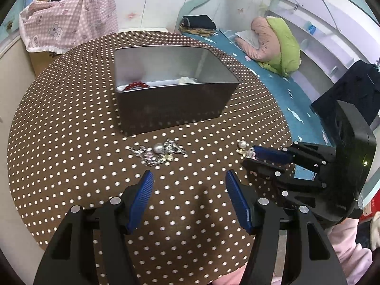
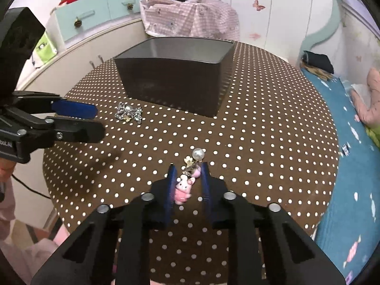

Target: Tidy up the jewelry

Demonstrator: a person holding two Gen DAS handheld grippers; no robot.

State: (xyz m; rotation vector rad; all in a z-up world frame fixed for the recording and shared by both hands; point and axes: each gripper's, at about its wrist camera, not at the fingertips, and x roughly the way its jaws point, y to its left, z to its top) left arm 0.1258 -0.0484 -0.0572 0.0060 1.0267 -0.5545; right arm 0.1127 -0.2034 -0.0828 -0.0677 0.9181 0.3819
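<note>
Right gripper: your right gripper (image 2: pixel 187 174) sits low over the round table with the brown, white-dotted cloth (image 2: pixel 261 142), its blue-padded fingers (image 2: pixel 171 180) set a narrow gap apart on either side of a charm.
Charm between the fingers: a small pink-and-white bunny charm with a gold-toned link and a large pearl bead (image 2: pixel 184 186) lies on the cloth in that gap; the bunny is between the pads, the pearl just past the fingertips. You cannot tell from either view whether the pads touch it.
Same charm from the left wrist view: only the pearl and gold end (image 1: pixel 243 148) shows, just beyond the right gripper's tip (image 1: pixel 253 158).
Left gripper: your left gripper (image 1: pixel 188 180) hovers above the cloth with its jaws spread wide and nothing between them.
Loose jewelry: a silver rhinestone bow-shaped piece with a pearl at its centre (image 1: pixel 158 152) lies on the cloth ahead of the left gripper, between it and the box, well apart from the bunny charm.
Box: the open rectangular dark grey metal box (image 1: pixel 173 104) stands further back on the table.
Inside the box: a string of red beads (image 1: pixel 137 86) rests at the near left of the floor, and a small whitish item (image 1: pixel 187 79) lies to its right.
</note>
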